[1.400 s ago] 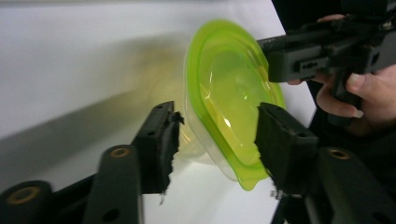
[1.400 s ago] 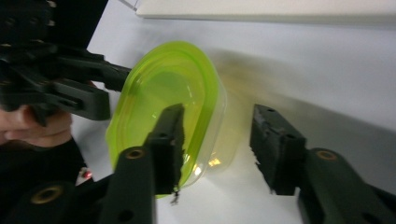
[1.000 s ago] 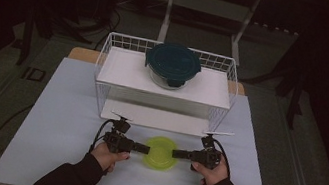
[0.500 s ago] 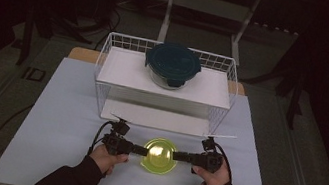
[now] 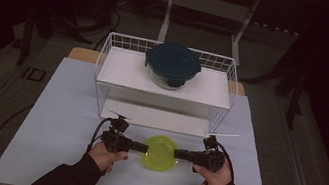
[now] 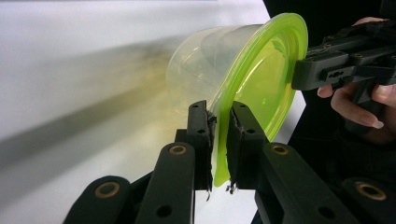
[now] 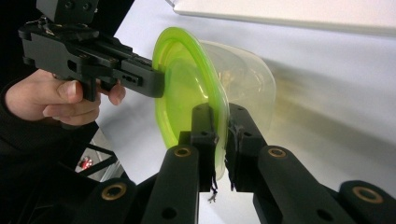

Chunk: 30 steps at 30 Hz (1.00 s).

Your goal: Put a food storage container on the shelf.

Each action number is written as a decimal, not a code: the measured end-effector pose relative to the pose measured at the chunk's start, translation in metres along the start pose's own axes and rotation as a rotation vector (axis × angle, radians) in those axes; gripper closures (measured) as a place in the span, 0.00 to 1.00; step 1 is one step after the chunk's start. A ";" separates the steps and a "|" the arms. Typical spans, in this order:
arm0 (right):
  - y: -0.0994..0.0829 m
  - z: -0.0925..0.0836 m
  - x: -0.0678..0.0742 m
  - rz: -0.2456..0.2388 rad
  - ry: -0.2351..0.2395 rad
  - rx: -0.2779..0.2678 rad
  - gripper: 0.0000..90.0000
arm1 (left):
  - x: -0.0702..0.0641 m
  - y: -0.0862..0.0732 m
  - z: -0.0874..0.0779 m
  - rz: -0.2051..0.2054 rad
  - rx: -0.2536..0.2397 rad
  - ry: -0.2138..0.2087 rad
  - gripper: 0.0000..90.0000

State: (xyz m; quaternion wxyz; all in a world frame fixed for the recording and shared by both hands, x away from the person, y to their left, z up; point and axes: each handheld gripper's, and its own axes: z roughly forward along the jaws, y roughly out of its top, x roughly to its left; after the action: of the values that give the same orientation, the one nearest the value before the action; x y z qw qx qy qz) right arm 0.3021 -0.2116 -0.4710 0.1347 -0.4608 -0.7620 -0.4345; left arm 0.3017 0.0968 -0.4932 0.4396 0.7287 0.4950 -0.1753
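You hold the lidded container [image 5: 160, 153] at the table's six o'clock, left gripper [image 5: 137, 146] and right gripper [image 5: 183, 154] each pinching its green rim at nine and three; it looks light, thin and flexible, so grip the rim gently.

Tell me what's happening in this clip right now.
A person holds a clear tub with a yellow-green lid between two handheld grippers above the white table. The left gripper and the right gripper are each shut on the lid's rim, at opposite sides. Behind, a white wire rack carries a round container with a dark blue lid on its top shelf.
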 end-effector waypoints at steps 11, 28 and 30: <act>0.012 -0.007 0.017 -0.037 -0.005 -0.019 0.92 | -0.011 0.008 -0.019 0.025 -0.016 -0.007 0.89; 0.025 -0.021 0.039 -0.081 -0.002 -0.071 0.92 | -0.033 0.023 -0.045 0.086 -0.047 0.005 0.89; 0.026 -0.023 0.042 -0.089 -0.002 -0.082 0.92 | -0.036 0.026 -0.049 0.096 -0.055 0.010 0.89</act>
State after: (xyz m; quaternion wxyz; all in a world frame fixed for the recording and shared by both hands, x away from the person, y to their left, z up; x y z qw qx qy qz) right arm 0.2966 -0.1998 -0.4180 0.0953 -0.4323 -0.7634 -0.4704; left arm 0.2989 0.1127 -0.4291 0.4648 0.7401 0.4665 -0.1366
